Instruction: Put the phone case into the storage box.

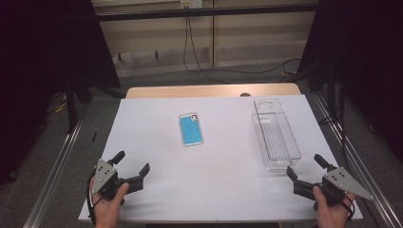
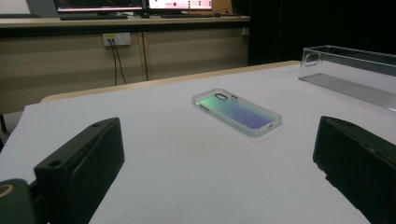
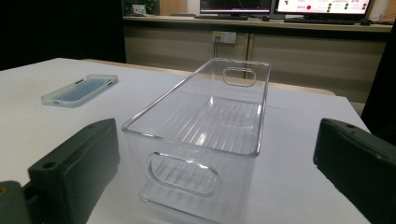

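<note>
1. Lower left of the high view: left gripper (image 1: 132,164), jaws spread wide, nothing between them, close to the table's (image 1: 157,190) near edge.
2. Lower right: right gripper (image 1: 305,167), also released, just short of the clear bin's (image 1: 295,154) near end.
3. Wide bare white surface between both grippers.
4. Centre, farther up: phone case (image 1: 190,128) lying flat, long axis running near-to-far, camera cutout at far end, well apart from the bin.

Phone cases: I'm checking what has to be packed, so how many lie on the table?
1. The phone case lies flat near the middle of the white table, left of the clear bin, which looks empty. Nothing seems hidden.
</note>
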`<act>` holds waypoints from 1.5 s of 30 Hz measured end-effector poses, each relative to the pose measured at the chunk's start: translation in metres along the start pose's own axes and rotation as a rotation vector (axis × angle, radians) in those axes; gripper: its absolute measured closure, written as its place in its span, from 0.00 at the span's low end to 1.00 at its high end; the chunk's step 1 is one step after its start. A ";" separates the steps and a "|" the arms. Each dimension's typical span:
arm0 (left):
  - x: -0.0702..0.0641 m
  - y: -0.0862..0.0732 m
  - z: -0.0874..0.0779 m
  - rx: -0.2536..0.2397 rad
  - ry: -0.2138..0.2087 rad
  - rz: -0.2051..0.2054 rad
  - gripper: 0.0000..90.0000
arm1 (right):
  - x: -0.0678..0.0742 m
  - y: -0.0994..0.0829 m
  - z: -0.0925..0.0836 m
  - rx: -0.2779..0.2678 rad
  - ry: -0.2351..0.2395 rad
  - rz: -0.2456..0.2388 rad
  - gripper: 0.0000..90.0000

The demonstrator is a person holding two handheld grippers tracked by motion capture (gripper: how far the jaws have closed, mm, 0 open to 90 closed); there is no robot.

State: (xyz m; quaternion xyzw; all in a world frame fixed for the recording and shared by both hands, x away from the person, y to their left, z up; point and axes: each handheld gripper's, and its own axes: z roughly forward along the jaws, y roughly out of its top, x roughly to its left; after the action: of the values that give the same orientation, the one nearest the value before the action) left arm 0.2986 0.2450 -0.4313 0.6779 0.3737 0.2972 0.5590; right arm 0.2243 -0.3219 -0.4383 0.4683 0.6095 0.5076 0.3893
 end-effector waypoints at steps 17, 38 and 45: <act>-0.005 0.000 0.017 0.056 -0.055 0.011 0.03 | -0.001 -0.002 0.000 0.000 0.011 0.022 0.00; -0.004 0.005 0.036 0.047 -0.156 -0.008 0.04 | 0.000 -0.002 -0.005 0.001 0.000 0.027 0.00; -0.009 0.010 0.044 0.020 -0.160 -0.019 0.03 | 0.000 -0.002 -0.005 -0.002 -0.003 0.027 0.00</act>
State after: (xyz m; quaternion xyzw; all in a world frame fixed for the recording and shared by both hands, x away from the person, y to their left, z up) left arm 0.3314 0.2136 -0.4300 0.7014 0.3374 0.2330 0.5830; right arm 0.2197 -0.3230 -0.4391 0.4766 0.6021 0.5129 0.3839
